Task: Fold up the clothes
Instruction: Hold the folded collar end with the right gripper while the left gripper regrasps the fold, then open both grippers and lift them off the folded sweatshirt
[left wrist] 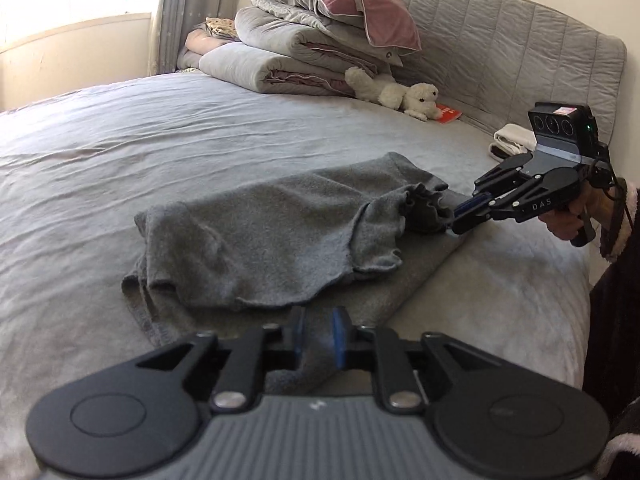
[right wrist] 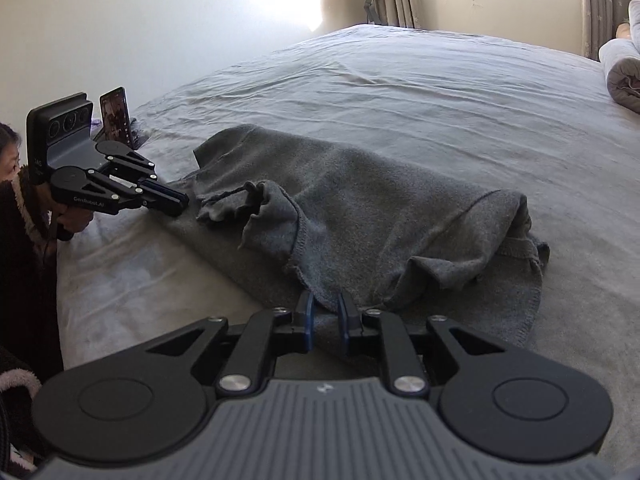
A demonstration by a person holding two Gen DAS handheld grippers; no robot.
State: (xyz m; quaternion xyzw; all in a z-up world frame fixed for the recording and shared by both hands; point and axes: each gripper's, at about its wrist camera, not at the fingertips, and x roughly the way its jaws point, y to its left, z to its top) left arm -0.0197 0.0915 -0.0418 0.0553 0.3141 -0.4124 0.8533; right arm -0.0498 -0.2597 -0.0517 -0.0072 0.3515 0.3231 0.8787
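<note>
A dark grey knit garment (left wrist: pixel 260 232) lies partly folded on the grey bed sheet (left wrist: pixel 120 140), its sleeves turned inward. My left gripper (left wrist: pixel 318 338) is shut on the garment's near edge. It also shows in the right wrist view (right wrist: pixel 180 204), at the garment's far-left corner. My right gripper (right wrist: pixel 325 320) is shut on the garment (right wrist: pixel 380 208) at the edge nearest that camera. It also shows in the left wrist view (left wrist: pixel 456 224), pinching the cloth beside a ruffled cuff (left wrist: pixel 424 204).
Folded quilts and a purple pillow (left wrist: pixel 340 12) are stacked at the headboard, with a white plush toy (left wrist: pixel 400 96) and a red booklet (left wrist: pixel 448 114). Rolled white cloth (left wrist: pixel 514 140) lies at the bed's right. A phone (right wrist: pixel 116 116) stands at the bed's edge. The person (right wrist: pixel 20 220) stands close.
</note>
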